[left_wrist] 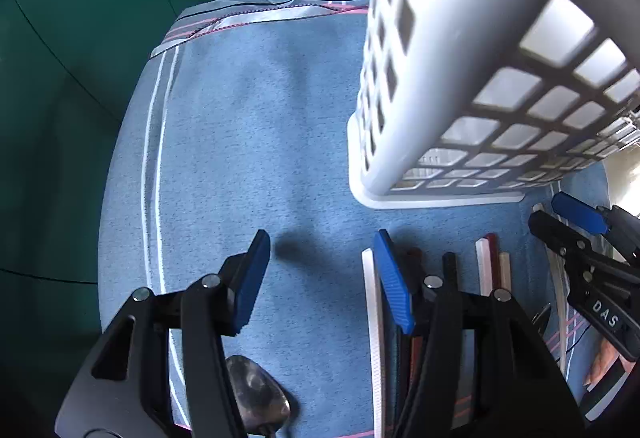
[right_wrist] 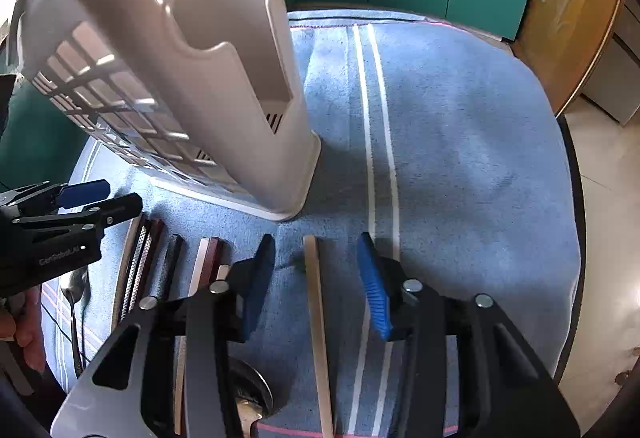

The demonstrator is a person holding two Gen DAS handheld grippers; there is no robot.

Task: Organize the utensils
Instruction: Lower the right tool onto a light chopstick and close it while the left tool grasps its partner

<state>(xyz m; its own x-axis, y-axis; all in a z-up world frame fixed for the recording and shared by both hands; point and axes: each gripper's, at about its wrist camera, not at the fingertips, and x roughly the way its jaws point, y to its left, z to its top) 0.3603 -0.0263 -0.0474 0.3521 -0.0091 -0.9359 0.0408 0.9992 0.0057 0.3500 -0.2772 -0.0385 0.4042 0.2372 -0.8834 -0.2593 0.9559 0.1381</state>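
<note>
Both grippers point down at the table: the right gripper [right_wrist: 316, 278] has its blue pads apart on either side of a pale stick [right_wrist: 318, 322] lying flat on the blue towel [right_wrist: 460, 142], not pinching it yet as far as I can see. The left gripper [left_wrist: 320, 278] is open too, nothing but towel between its pads, one pad right by a row of sticks [left_wrist: 490, 266]. A spoon [left_wrist: 256, 394] lies under it, and the white slotted basket [left_wrist: 420, 78] stands upright just behind the utensils.
</note>
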